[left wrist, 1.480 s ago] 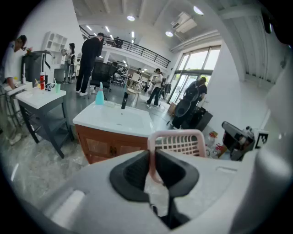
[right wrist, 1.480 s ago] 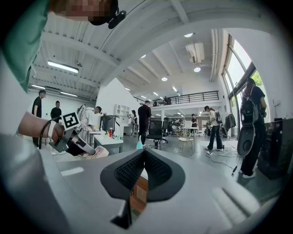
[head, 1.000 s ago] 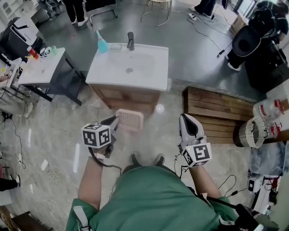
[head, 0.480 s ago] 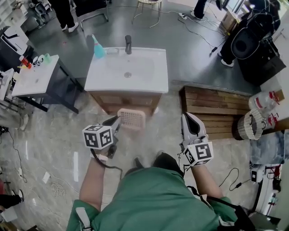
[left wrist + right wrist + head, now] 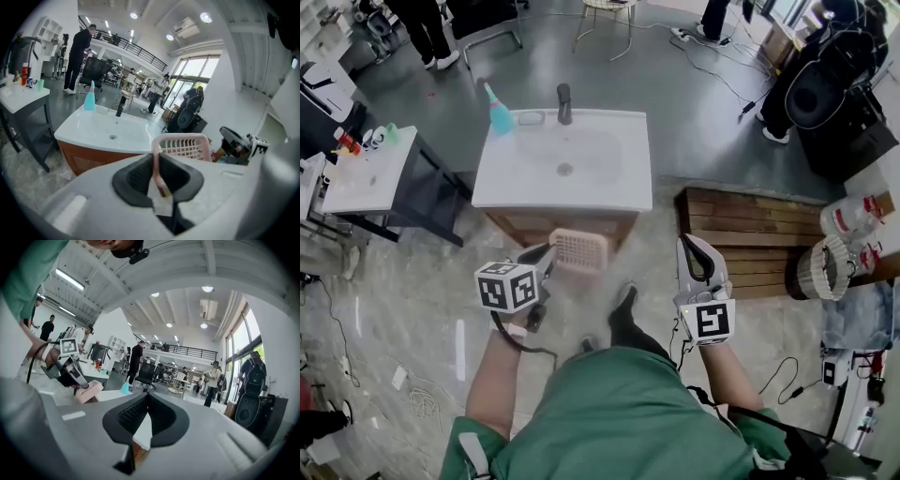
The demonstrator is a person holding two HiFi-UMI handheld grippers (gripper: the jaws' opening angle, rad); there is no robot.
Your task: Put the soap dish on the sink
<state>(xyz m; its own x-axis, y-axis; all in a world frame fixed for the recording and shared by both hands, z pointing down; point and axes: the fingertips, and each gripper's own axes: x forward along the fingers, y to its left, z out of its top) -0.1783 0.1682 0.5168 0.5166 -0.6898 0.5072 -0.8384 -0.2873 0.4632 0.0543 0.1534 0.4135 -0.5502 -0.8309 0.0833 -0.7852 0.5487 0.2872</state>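
Observation:
The pink slotted soap dish (image 5: pixel 578 249) hangs in the air just in front of the white sink (image 5: pixel 506 178), with my left gripper (image 5: pixel 546 254) shut on its near rim. In the left gripper view the soap dish (image 5: pixel 180 146) stands edge-on between the closed jaws, with the sink (image 5: pixel 89 133) ahead and lower left. My right gripper (image 5: pixel 697 251) is held beside it at the right, shut and holding nothing. The right gripper view shows the soap dish (image 5: pixel 88 391) and the left gripper (image 5: pixel 76 376) at its left.
On the sink's back rim stand a dark faucet (image 5: pixel 564 103), a blue spray bottle (image 5: pixel 499 112) and a small white dish (image 5: pixel 530 118). A white side table (image 5: pixel 366 169) is left of the sink, a wooden pallet (image 5: pixel 741 230) right. People stand farther back.
The sink has drawn nearer as the person steps toward it. Both grippers have kept their hold and spacing, and the soap dish has closed on the sink's front edge.

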